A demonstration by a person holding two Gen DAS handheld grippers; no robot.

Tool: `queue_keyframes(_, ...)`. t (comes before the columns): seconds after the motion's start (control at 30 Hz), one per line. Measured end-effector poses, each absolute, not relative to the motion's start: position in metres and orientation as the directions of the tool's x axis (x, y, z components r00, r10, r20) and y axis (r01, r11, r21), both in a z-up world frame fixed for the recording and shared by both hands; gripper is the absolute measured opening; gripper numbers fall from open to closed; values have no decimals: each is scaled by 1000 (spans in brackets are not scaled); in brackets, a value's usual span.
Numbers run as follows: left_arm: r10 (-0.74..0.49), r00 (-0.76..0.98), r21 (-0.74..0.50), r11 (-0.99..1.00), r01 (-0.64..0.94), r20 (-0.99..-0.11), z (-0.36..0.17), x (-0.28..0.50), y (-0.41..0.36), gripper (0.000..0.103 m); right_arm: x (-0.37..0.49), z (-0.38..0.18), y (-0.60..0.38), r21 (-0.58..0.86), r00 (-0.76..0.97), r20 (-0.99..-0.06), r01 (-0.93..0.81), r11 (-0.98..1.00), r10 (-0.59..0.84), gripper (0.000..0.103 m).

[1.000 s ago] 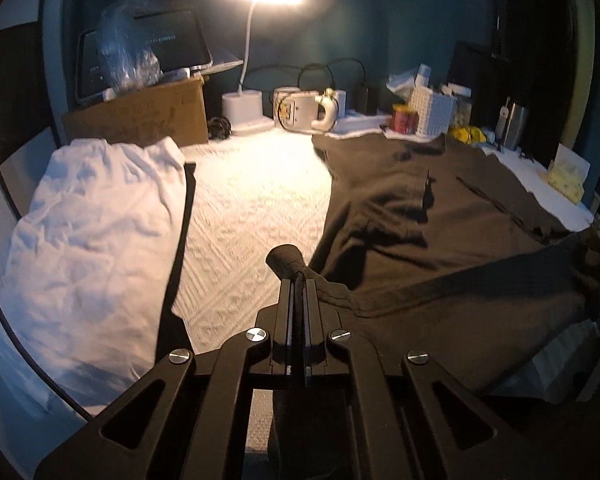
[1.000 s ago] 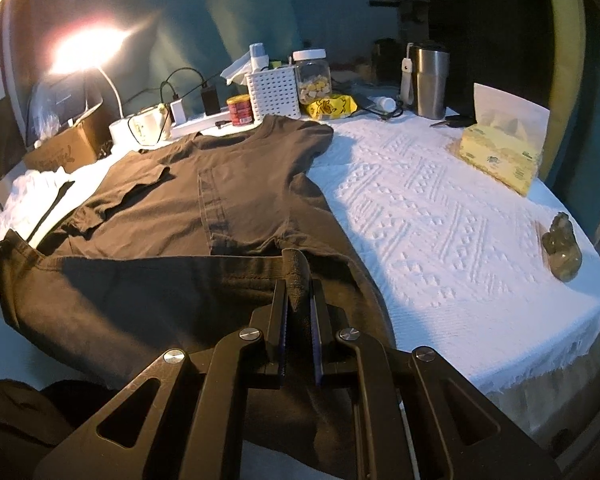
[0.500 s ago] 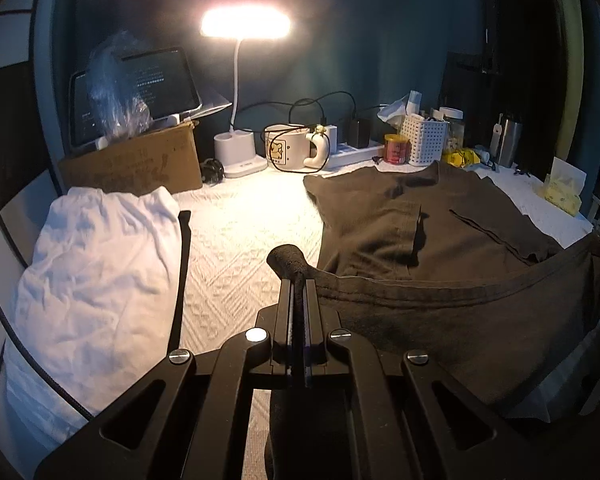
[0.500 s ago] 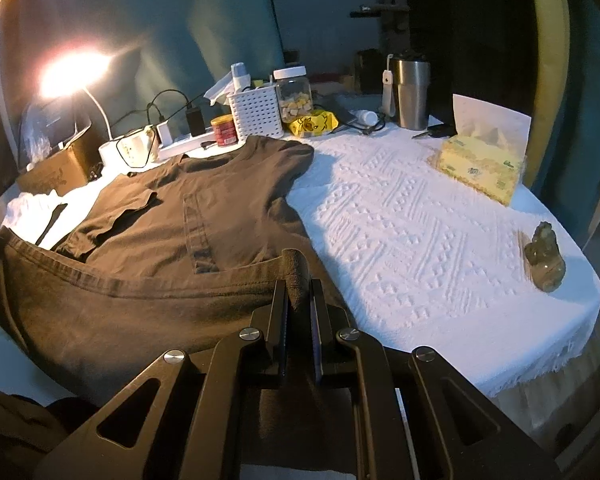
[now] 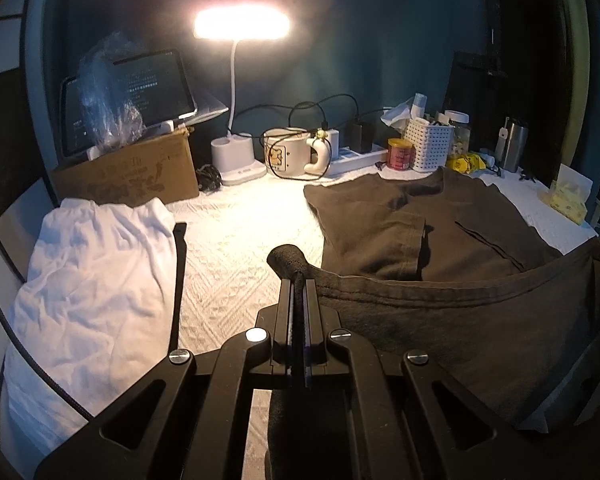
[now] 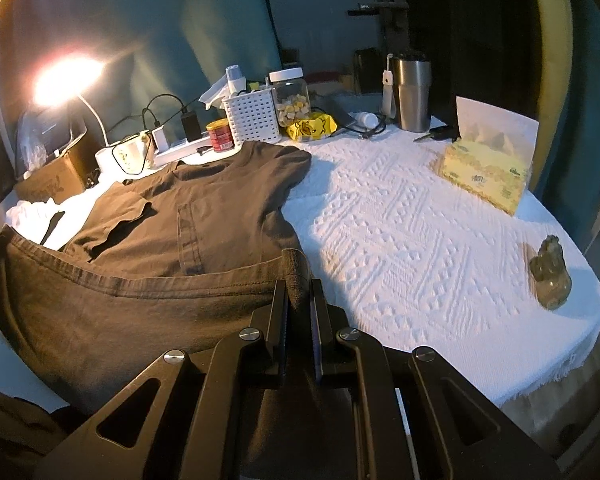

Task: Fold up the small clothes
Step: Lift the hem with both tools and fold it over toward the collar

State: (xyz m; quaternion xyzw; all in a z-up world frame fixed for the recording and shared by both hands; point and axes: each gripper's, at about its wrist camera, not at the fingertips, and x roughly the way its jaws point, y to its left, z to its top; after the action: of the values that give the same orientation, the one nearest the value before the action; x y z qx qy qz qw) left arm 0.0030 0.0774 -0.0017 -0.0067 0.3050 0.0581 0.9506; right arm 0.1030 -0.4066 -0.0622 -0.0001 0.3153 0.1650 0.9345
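So the biggest thing here is the table [image 6: 420, 232], covered in a white textured cloth [image 5: 236, 248] with a raised geometric pattern. Spread across it is a dark brown T-shirt [image 6: 204, 216], collar end toward the clutter at the back. Its bottom hem is lifted off the table and stretched in a sagging line between the two grippers, while the chest and sleeves lie flat; one sleeve is folded in over the body.

On the left edge of the table there's a crumpled white garment [image 5: 92, 280], well apart from the brown shirt, with bare cloth between them. Behind it sits a cardboard box [image 5: 128, 176] with a tablet [image 5: 128, 92] propped on top and some clear plastic in front of the screen.

The left gripper [image 5: 298, 292] has its jaws pinched tight on one hem corner, a bunched nub of fabric poking up past the tips. The right gripper [image 6: 298, 292] is clamped on the other corner, with a thicker wad of cloth between the fingers.

Along the back: a lit desk lamp [image 5: 242, 26], a cream mug [image 5: 288, 152], a white power strip [image 6: 184, 148] with plugs, a red can [image 6: 220, 136], a white basket [image 6: 252, 116], a jar [image 6: 290, 96], a steel tumbler [image 6: 410, 92]. On the right, a yellow tissue box [image 6: 486, 168] and a small greenish figurine [image 6: 550, 276] near the edge.
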Motion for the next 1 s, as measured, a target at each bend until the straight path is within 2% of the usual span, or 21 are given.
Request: queue_keyframes(1.0,140,859,61,990,-126,-492,21,86,99,2,204,-8,-370,64,804,-506,-326,943,312,11)
